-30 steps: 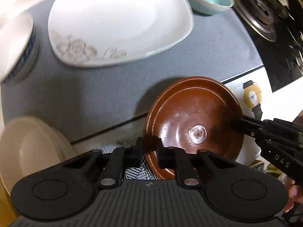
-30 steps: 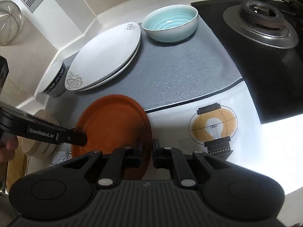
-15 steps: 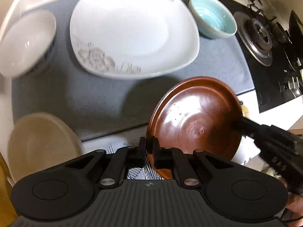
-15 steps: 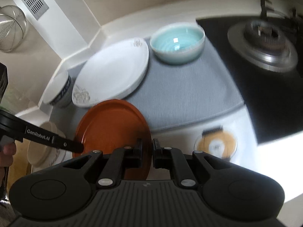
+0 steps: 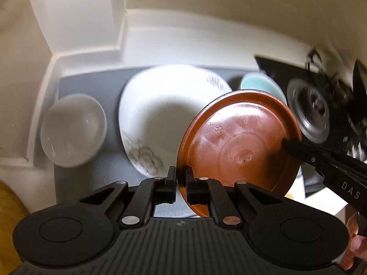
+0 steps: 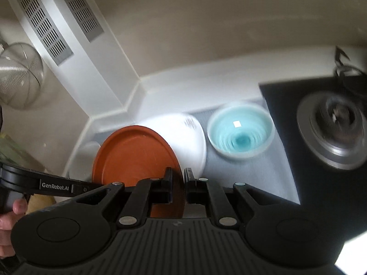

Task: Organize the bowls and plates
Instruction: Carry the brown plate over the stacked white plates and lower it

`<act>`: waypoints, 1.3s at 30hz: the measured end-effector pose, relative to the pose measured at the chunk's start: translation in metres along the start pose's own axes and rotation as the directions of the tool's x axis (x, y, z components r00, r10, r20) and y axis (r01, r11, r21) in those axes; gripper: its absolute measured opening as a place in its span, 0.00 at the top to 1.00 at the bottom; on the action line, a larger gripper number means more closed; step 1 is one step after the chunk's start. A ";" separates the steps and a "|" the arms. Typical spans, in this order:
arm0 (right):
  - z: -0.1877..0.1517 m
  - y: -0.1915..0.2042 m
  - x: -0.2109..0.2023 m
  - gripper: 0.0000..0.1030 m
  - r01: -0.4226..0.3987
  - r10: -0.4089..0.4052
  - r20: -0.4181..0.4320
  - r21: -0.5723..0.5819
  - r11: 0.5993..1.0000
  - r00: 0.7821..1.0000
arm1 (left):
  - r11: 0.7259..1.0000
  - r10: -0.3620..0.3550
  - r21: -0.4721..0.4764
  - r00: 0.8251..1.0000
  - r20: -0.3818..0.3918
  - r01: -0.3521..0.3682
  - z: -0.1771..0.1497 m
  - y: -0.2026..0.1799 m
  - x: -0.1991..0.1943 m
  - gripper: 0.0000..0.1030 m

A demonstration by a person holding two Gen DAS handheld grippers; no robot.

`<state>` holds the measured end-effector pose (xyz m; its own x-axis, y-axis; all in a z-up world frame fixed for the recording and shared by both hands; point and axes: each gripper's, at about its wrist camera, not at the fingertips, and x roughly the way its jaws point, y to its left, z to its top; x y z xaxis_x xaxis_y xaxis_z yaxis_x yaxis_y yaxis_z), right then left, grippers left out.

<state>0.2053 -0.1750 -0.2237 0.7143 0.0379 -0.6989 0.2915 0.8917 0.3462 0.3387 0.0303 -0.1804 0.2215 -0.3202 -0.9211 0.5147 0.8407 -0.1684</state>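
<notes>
A brown plate (image 5: pixel 240 142) hangs in the air, held at opposite rims by both grippers. My left gripper (image 5: pixel 181 178) is shut on its near rim; the right gripper's fingers (image 5: pixel 296 146) pinch its right rim. In the right wrist view the plate (image 6: pixel 135 153) is tilted, my right gripper (image 6: pixel 178 181) is shut on its edge, and the left gripper's arm (image 6: pixel 55 186) reaches in from the left. Below lies a large white plate (image 5: pixel 160 119) on a grey mat (image 5: pixel 91 84). The white plate also shows in the right wrist view (image 6: pixel 192 137).
A white bowl (image 5: pixel 72 129) sits on the mat at the left. A light blue bowl (image 6: pixel 240 135) stands at the mat's right, partly hidden behind the brown plate in the left wrist view (image 5: pixel 259 82). A gas burner (image 6: pixel 332 133) lies to the right. Walls close the back.
Both grippers have carried the brown plate up and toward the back, so it now hangs over the white plate. Both views have tilted up toward the wall.
</notes>
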 end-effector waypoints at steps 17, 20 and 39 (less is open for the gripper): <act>0.050 0.051 0.073 0.90 0.060 -0.070 -0.067 -0.136 0.989 0.995 | 0.983 -0.018 -0.180 0.999 0.042 0.026 0.058 0.067 0.029 0.92; 0.047 0.045 0.096 0.90 0.088 -0.098 -0.098 -0.109 0.990 0.990 | 0.979 -0.031 -0.202 0.999 0.023 0.035 0.064 0.075 0.049 0.92; 0.021 0.020 0.165 0.94 0.227 -0.250 -0.156 -0.152 0.962 0.955 | 0.997 0.035 -0.069 0.999 0.023 -0.033 0.061 0.053 0.118 0.94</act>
<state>0.3421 -0.1601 -0.3192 0.5100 -0.1167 -0.8522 0.3464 0.9347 0.0793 0.4425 0.0102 -0.2762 0.2581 -0.3005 -0.9182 0.4489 0.8789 -0.1614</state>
